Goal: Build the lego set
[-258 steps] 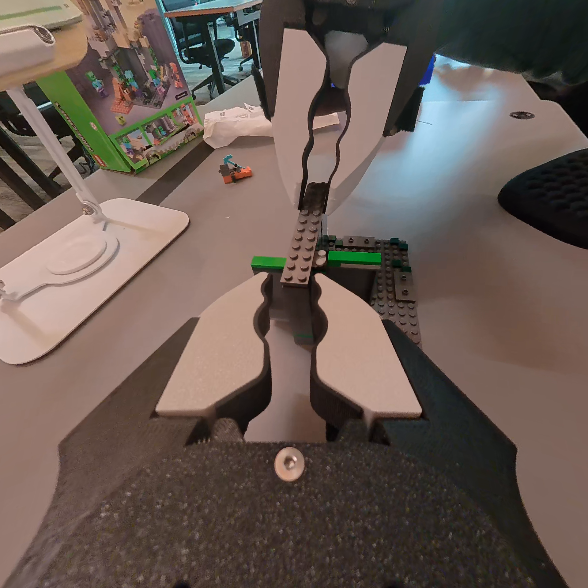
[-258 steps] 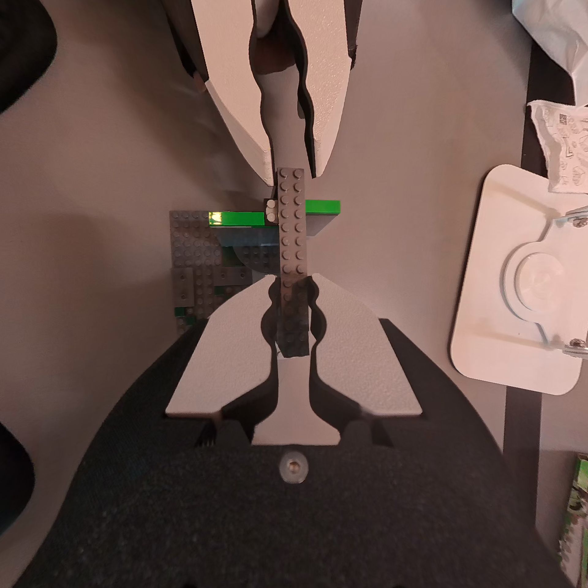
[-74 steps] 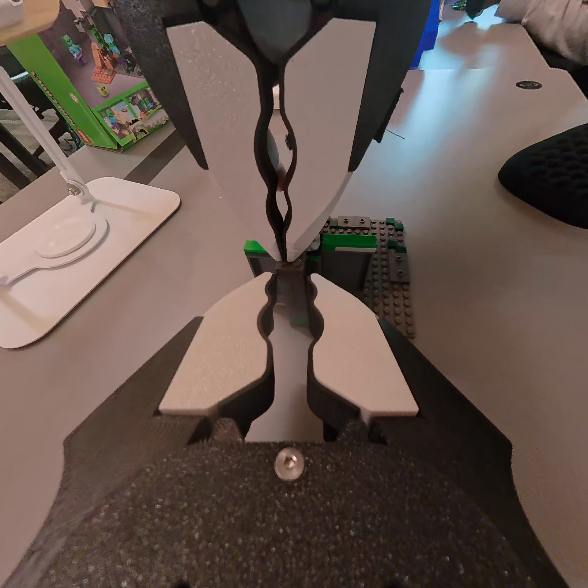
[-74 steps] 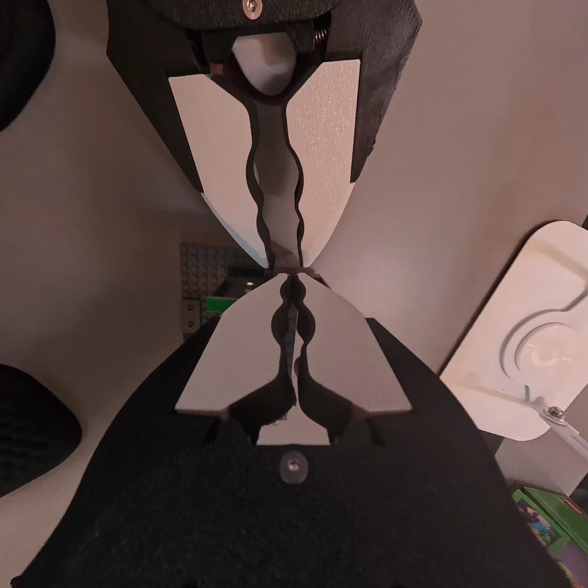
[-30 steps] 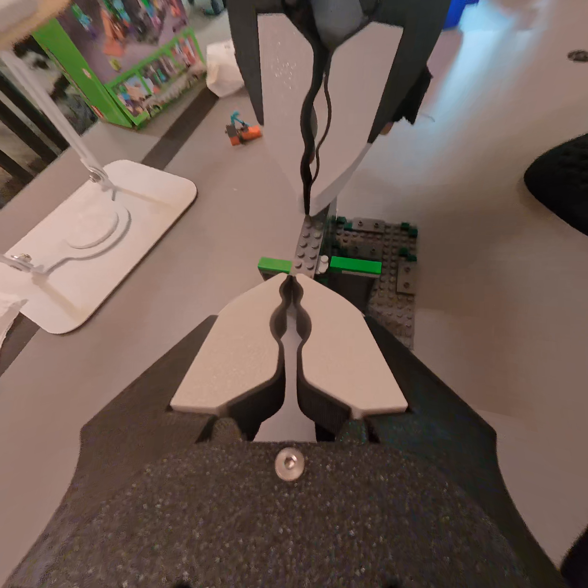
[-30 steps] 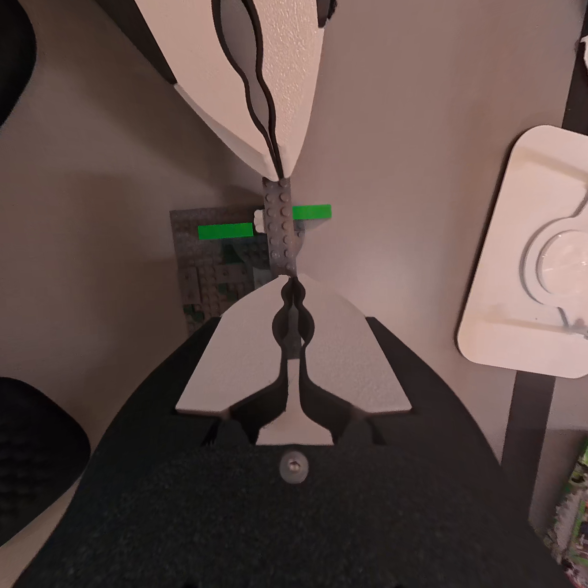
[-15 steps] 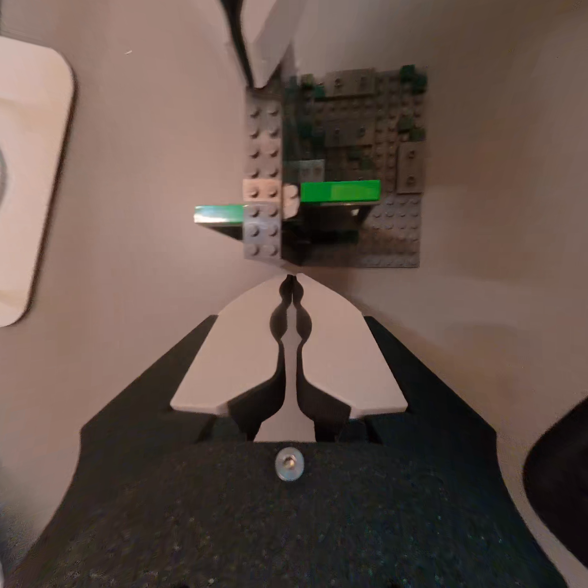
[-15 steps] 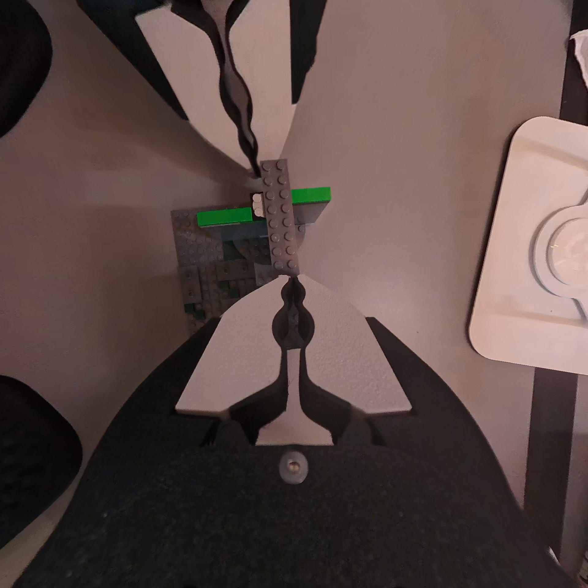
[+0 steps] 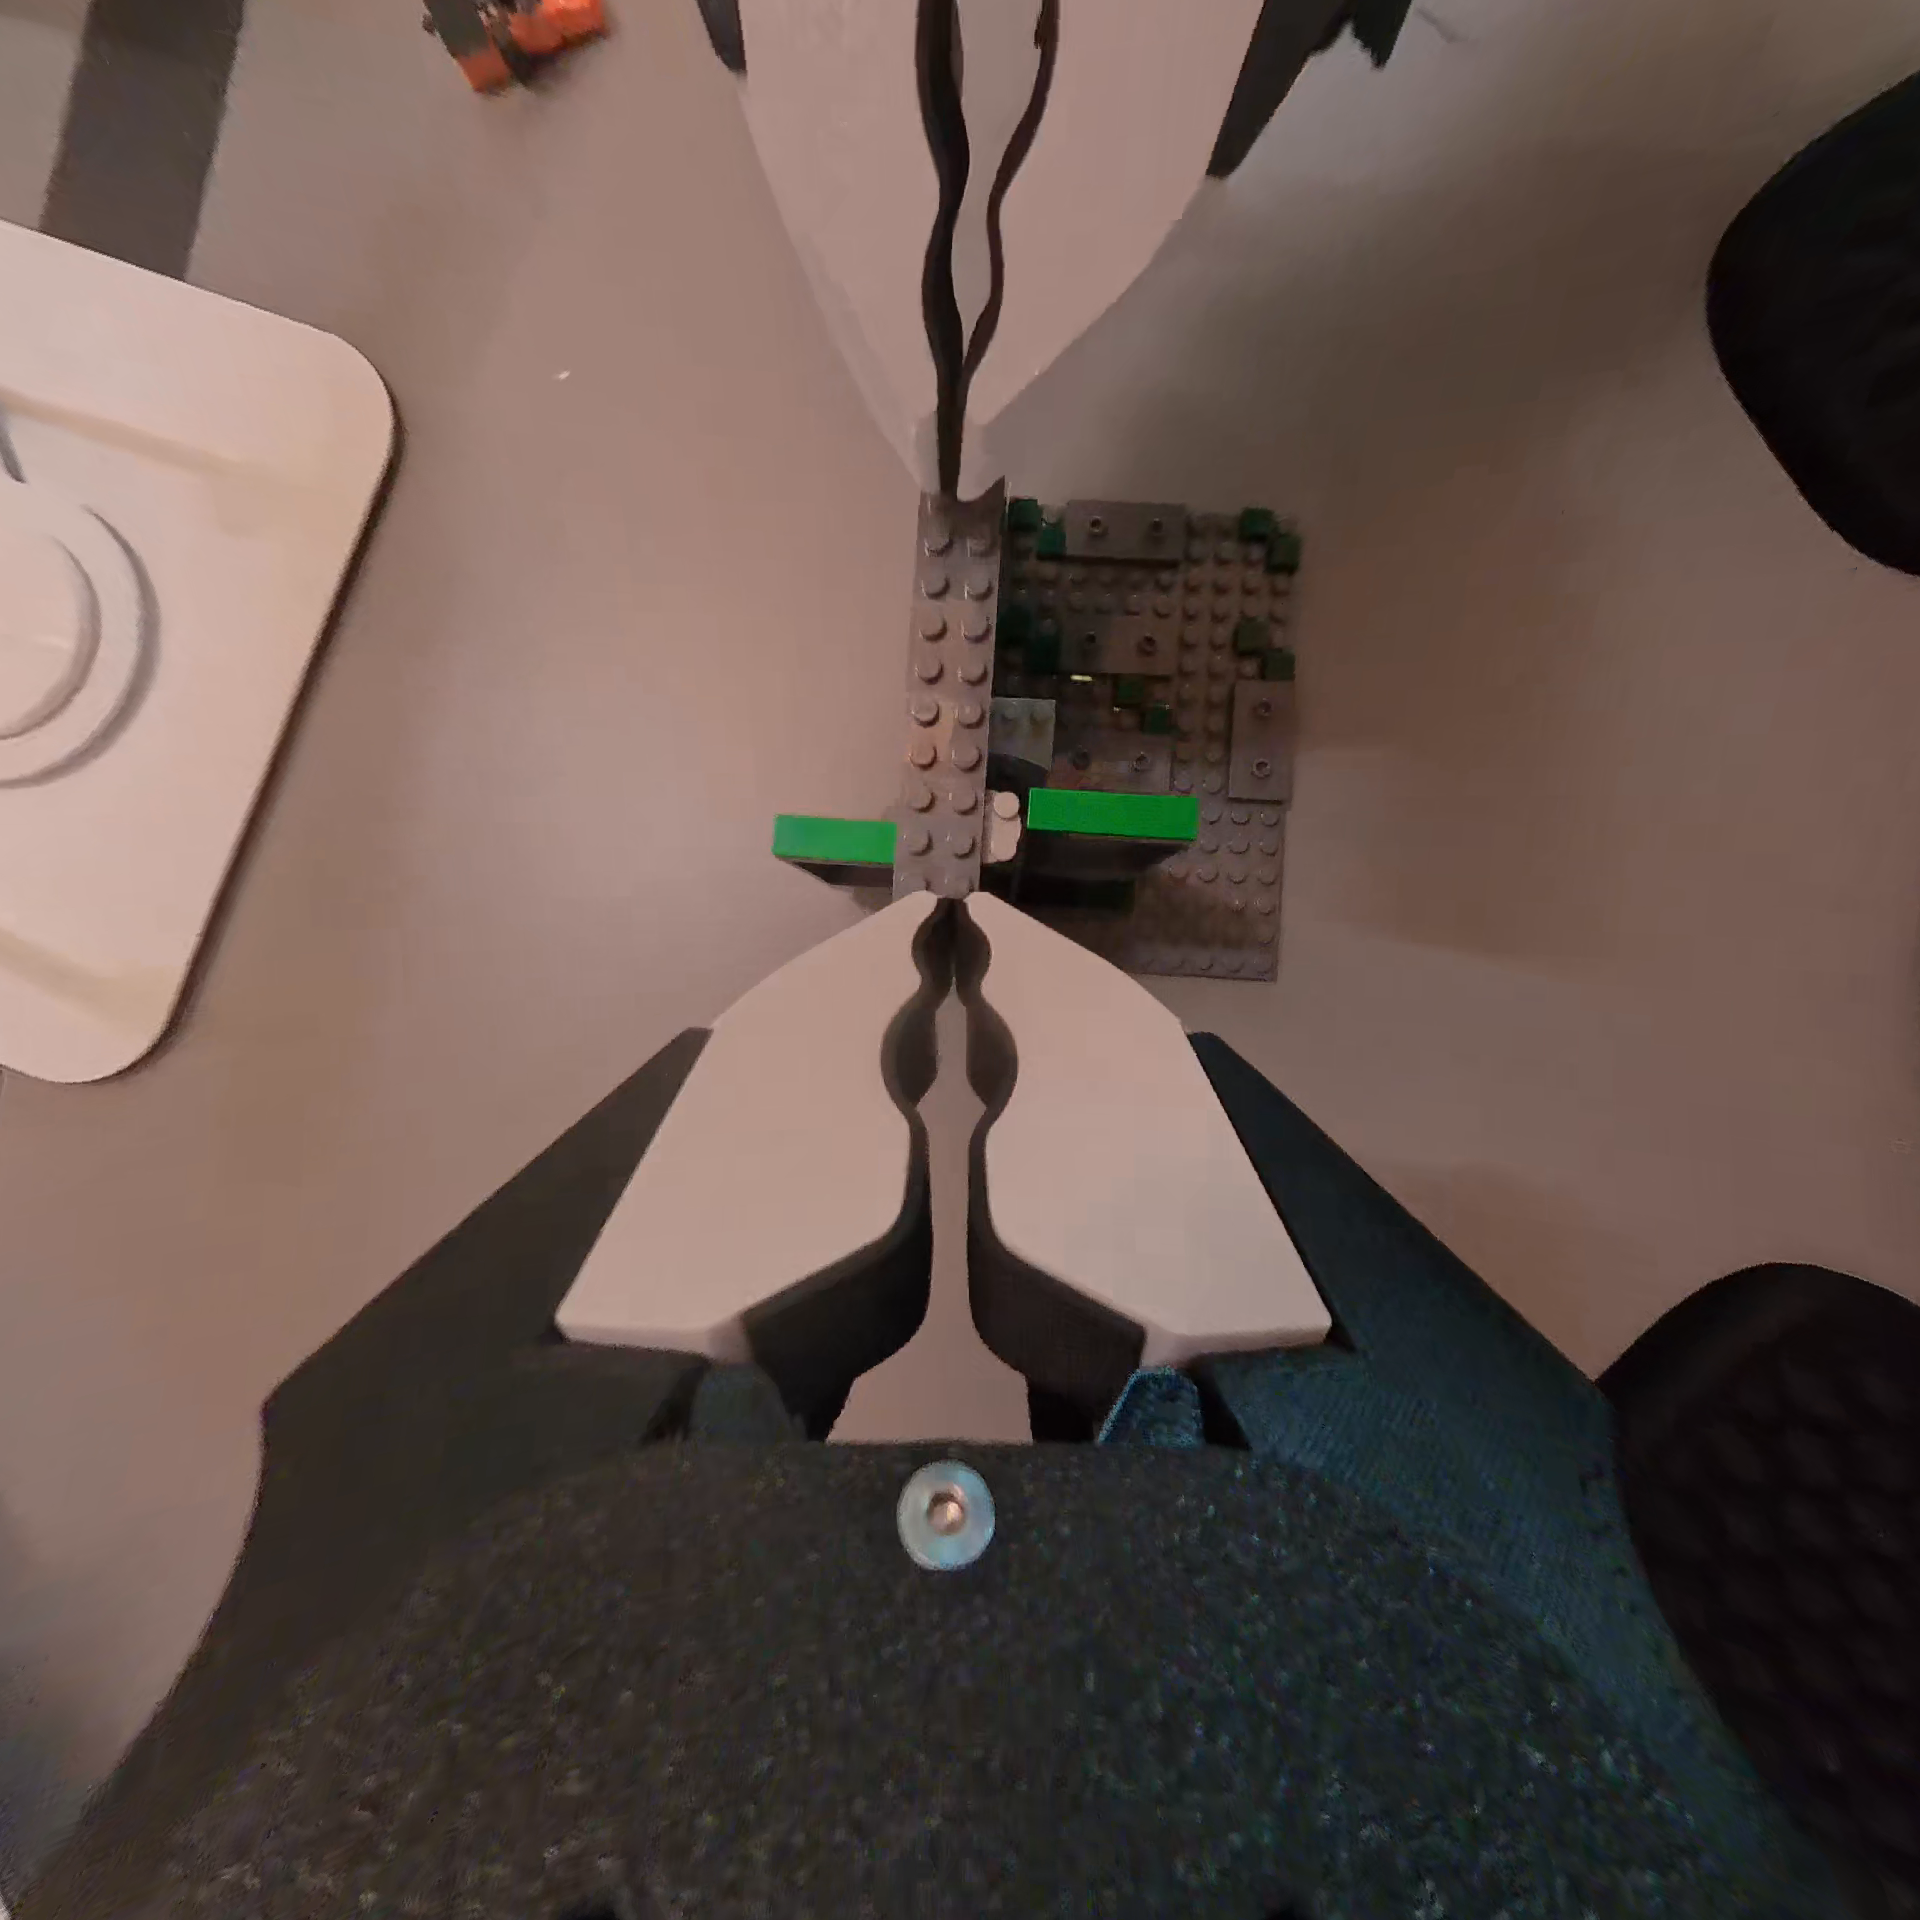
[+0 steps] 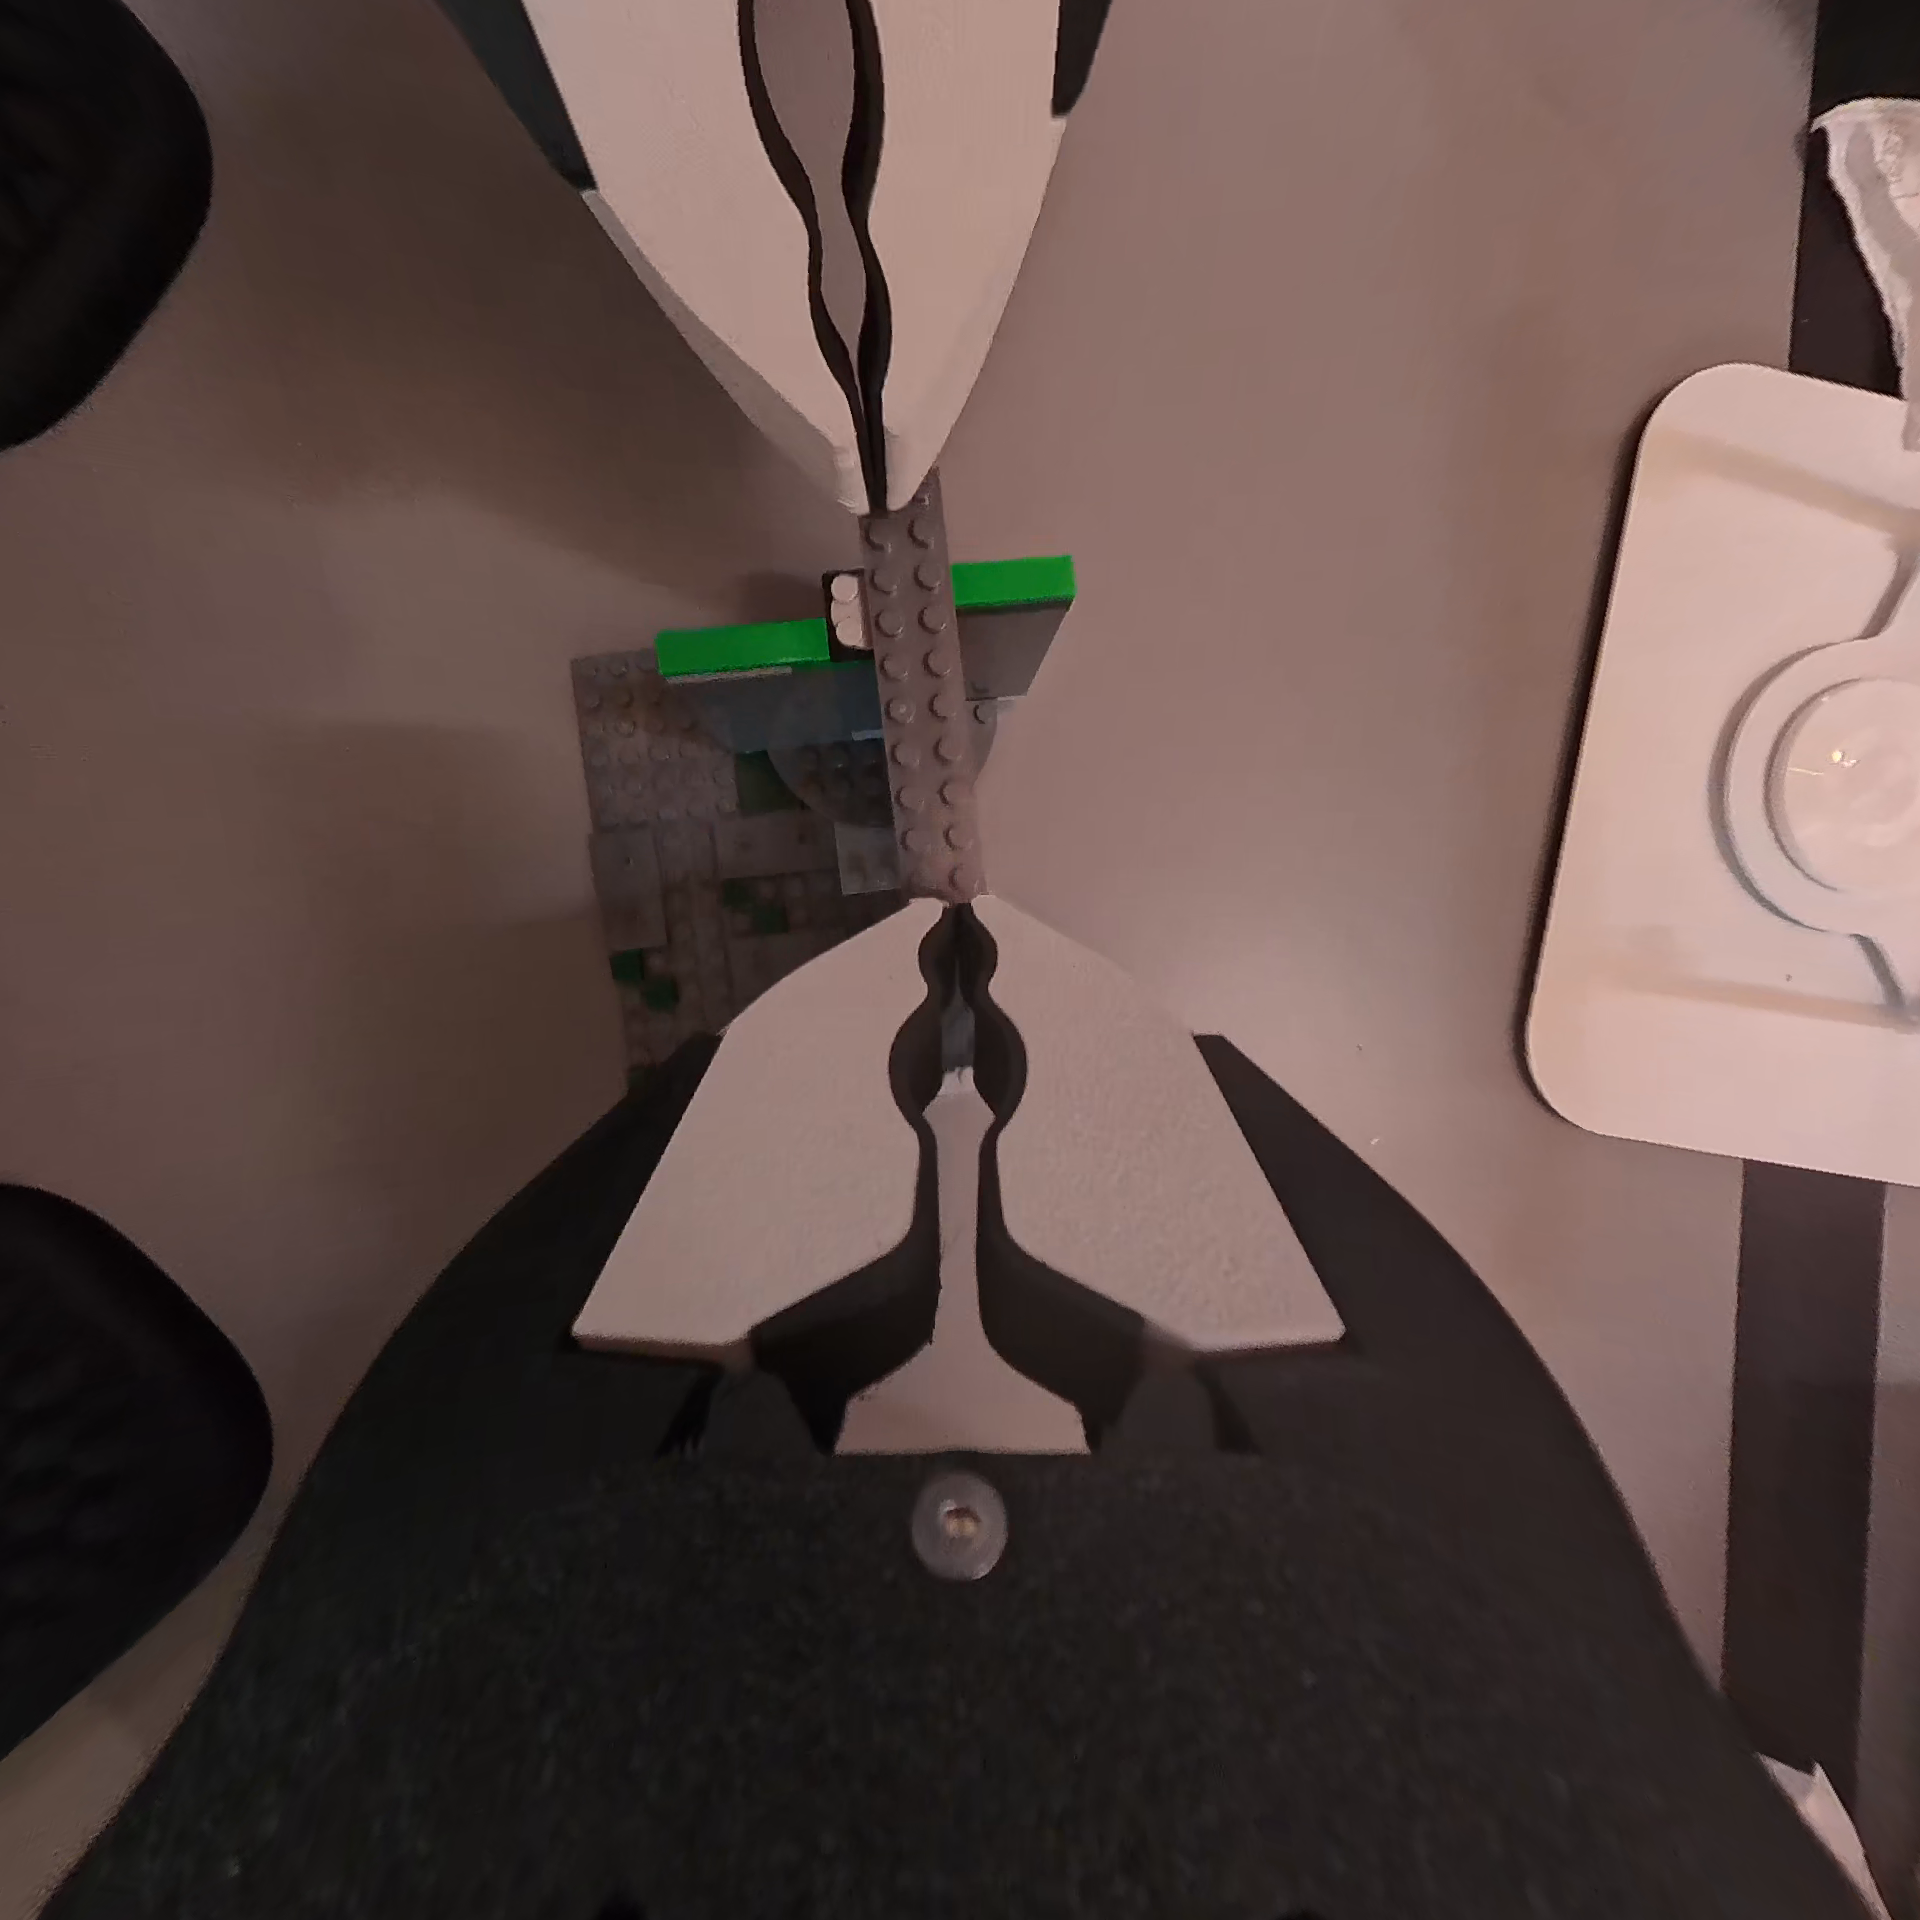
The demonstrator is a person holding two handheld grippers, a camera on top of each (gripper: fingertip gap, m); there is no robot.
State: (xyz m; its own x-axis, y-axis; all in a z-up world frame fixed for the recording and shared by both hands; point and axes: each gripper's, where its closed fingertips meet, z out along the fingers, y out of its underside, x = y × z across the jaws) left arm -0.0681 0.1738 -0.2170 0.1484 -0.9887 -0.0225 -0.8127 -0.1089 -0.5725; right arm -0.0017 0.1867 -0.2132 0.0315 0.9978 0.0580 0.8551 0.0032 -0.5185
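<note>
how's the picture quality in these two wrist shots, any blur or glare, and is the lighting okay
Left wrist view: dim, warm light; orange bricks at the top edge smeared, long grey plate fairly sharp. Right wrist view: equally dim; white stand base soft-edged with small glints, green tile crisp; wide-angle bending in both.

Both ends of the long dark grey studded plate are blocked: the left gripper noses up to one end, the right gripper to the other, fingers pressed together. On one side of the plate the grey tabletop lies bare as far as the white rounded stand base. The other side is crowded by the square grey studded baseplate with raised bright green tiles. Black mesh cushions hem the table edge beyond it.
</note>
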